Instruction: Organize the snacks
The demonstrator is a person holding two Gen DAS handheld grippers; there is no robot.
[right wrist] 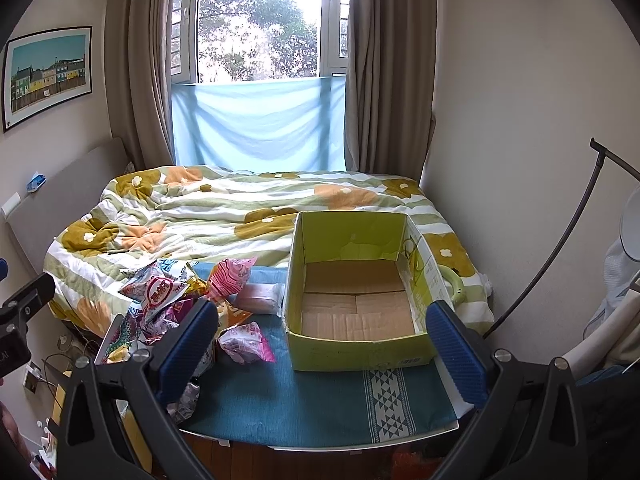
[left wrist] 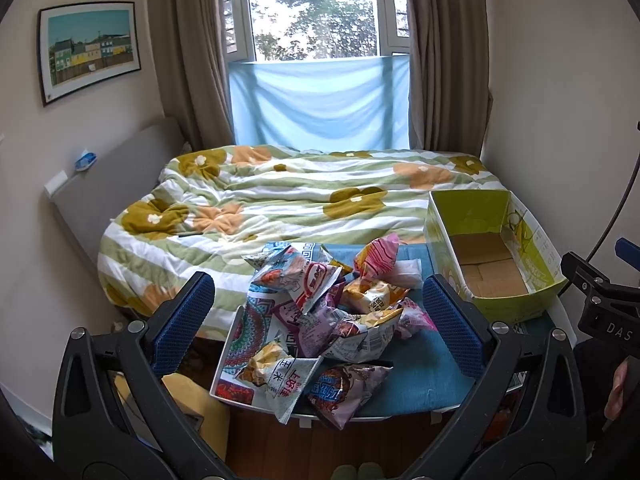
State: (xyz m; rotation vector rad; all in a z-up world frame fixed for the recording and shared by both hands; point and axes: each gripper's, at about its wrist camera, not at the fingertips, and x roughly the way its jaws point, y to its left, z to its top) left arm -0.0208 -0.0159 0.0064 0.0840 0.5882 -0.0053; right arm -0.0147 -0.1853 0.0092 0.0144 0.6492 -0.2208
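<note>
A heap of several snack packets [left wrist: 320,312] lies on the left part of a small table with a teal cloth [left wrist: 424,364]. An open, empty green cardboard box [left wrist: 496,256] stands to its right. My left gripper [left wrist: 320,320] is open and empty, held above and in front of the heap, its blue pads [left wrist: 184,320] on either side of it. In the right wrist view the box [right wrist: 356,292] is ahead, the packets [right wrist: 176,300] at the left. My right gripper [right wrist: 320,352] is open and empty in front of the box, above the cloth [right wrist: 312,400].
A bed with a flowered quilt [left wrist: 280,200] lies right behind the table. A window with brown curtains [left wrist: 316,12] is at the back. Walls close in on both sides. A black lamp stand [right wrist: 560,240] leans at the right. The wooden floor [left wrist: 340,444] shows below the table's front edge.
</note>
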